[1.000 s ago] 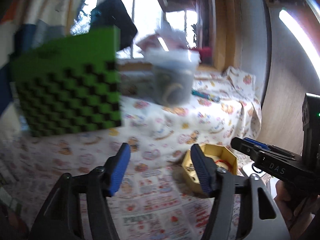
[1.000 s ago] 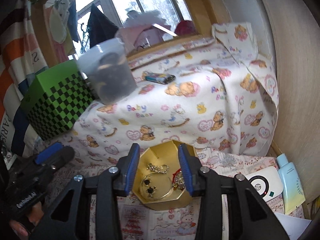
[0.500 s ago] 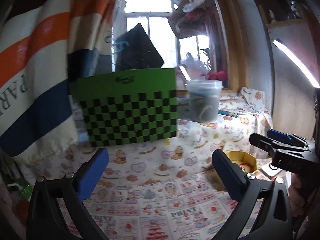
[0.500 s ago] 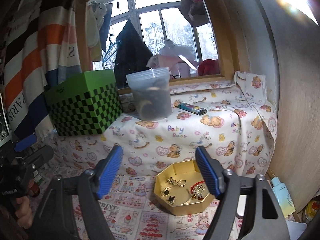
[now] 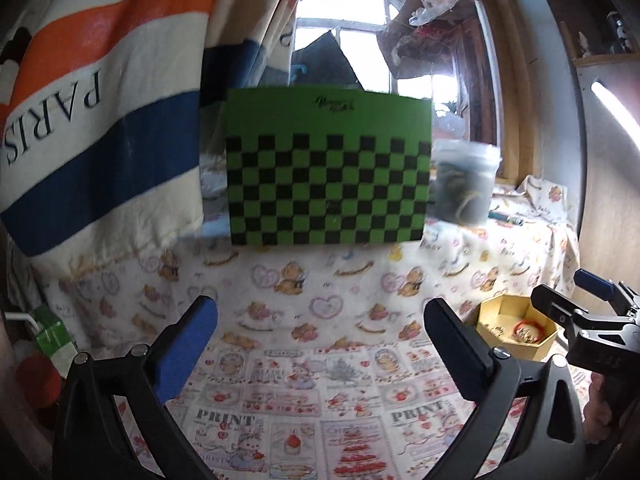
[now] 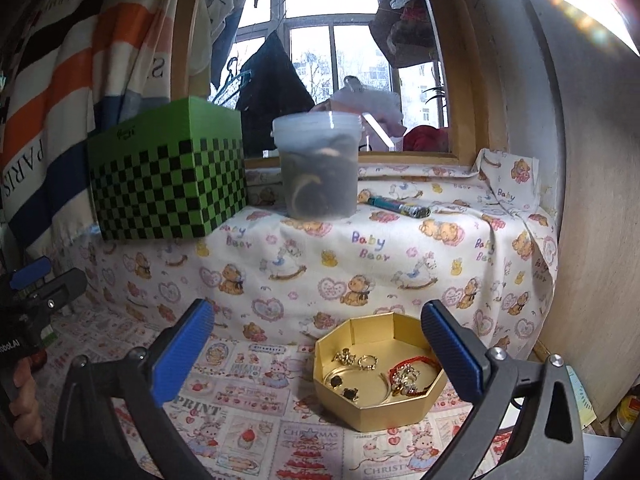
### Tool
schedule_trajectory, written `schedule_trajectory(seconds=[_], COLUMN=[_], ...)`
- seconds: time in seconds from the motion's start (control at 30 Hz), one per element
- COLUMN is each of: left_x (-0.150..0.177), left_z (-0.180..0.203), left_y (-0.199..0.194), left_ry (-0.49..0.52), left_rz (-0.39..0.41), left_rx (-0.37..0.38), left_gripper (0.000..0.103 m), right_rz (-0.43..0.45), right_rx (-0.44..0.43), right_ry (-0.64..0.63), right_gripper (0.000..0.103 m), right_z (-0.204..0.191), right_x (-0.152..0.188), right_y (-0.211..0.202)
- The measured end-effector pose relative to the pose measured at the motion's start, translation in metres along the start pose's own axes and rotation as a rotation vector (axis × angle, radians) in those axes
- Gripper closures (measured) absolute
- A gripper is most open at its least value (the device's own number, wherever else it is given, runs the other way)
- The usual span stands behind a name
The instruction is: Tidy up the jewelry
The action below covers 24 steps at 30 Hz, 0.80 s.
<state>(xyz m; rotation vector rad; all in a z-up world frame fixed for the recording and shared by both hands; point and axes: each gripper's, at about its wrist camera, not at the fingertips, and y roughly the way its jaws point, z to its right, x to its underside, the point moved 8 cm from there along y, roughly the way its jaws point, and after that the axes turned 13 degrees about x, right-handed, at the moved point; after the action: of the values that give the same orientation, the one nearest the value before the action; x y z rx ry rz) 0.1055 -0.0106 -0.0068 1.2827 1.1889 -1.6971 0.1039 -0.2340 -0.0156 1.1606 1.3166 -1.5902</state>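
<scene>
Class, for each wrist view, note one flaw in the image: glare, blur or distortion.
Left wrist view: the green checkered box is slightly blurred, and the window behind is blown out. Right wrist view: glare flares top right, fisheye bends the wall, and the gold tray stays sharp.

"PARIS" on striped towel (image 5: 100, 128), "Baby Bear" on cloth (image 6: 368, 246)

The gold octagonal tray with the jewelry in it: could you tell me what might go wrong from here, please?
1. The gold tray is shallow and open; its red bracelet lies tangled with a gold chain, so lifting one piece may drag out others.
2. The ring and earrings are tiny against the wide-open right gripper, so a pinch could slip.
3. The left gripper faces the green checkered box, its right finger near the tray.
</scene>
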Motion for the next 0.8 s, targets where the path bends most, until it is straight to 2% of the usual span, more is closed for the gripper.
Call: schedule_trajectory(seconds=[0.27,0.43,0.63,0.73,0.8], left_x=[0.013,0.022,0.021,0.020,0.020], left_z=[-0.013,-0.022,-0.010,-0.010,-0.012], left_y=[0.002,0.010,0.011,0.009,0.009], left_ry=[-0.023,-0.061,0.008,-0.005,-0.013], left_rz=[0.018,-0.028,-0.032,-0.023,-0.022], left_rx=[-0.049,-0.089,-0.111,-0.084,-0.096], left_gripper=[0.001,0.000,0.000,0.000,0.000], right_rz=[0.013,-0.021,-0.045,-0.031,-0.028], right_rx=[0.014,0.027,0.015,0.035,0.040], right_ry=[-0.051,-0.008,-0.051,-0.047,-0.036], right_gripper=[0.000,0.000,0.000,0.000,0.000], right_z=[-0.013,-0.003,-0.011,-0.010,-0.007], right_x=[0.009,0.011,0.013,0.013,0.012], right_y=[0.003,0.009,0.014,0.011,0.011])
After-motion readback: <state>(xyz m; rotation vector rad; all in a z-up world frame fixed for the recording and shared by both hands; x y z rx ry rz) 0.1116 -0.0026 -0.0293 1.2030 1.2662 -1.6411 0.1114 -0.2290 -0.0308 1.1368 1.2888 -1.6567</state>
